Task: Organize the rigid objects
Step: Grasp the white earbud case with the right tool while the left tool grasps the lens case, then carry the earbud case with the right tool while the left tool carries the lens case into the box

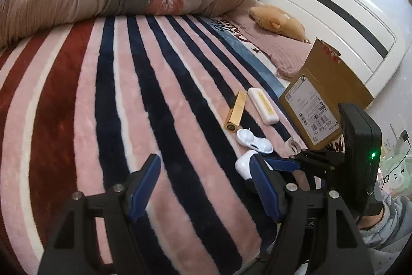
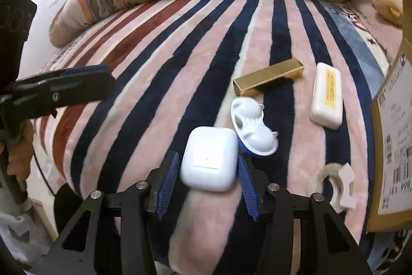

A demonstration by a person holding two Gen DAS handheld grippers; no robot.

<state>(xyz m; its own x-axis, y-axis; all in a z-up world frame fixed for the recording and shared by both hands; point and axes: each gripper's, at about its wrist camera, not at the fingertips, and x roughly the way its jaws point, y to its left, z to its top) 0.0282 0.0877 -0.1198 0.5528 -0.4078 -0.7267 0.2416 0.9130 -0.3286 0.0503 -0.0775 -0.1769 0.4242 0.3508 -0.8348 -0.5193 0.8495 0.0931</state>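
On the striped bed (image 2: 159,84), the right gripper (image 2: 208,172) brackets the white earbud case (image 2: 209,159), pads barely apart from it, its near edge blurred. The left gripper (image 1: 206,184) stands apart, empty; the cardboard box (image 2: 391,146) is cut off.

earbud case (image 2: 209,159) before cat figure (image 2: 253,126) | box (image 2: 391,135) right
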